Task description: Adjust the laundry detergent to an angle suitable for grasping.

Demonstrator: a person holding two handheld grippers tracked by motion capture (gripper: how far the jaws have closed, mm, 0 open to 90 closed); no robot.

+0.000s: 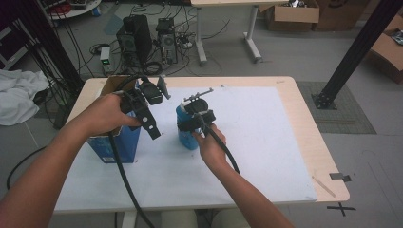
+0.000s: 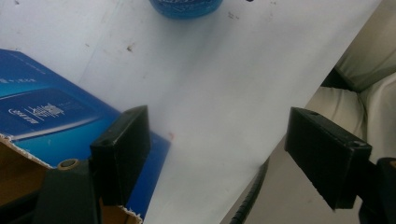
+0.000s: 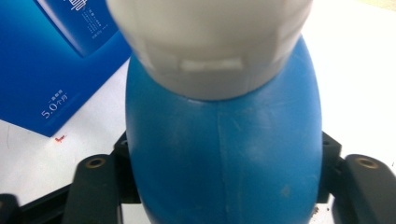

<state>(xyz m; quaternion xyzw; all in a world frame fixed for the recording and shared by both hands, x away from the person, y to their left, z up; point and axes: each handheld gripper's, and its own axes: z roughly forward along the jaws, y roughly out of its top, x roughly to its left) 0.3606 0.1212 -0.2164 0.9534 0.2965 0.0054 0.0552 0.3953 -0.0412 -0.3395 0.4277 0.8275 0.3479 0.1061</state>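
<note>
A blue bottle with a white cap stands upright on the white table top, near its middle. My right gripper comes at it from the near side. In the right gripper view the bottle's body spans the whole gap, and both black jaws of the right gripper press on its sides. My left gripper is held above the right edge of an open blue carton. In its own view the left gripper stands wide open with nothing between its jaws.
The blue carton stands at the table's left, its torn cardboard rim showing, a short gap from the bottle. Cables trail from both grippers toward the near edge. Computer towers and cardboard boxes sit on the floor behind the table.
</note>
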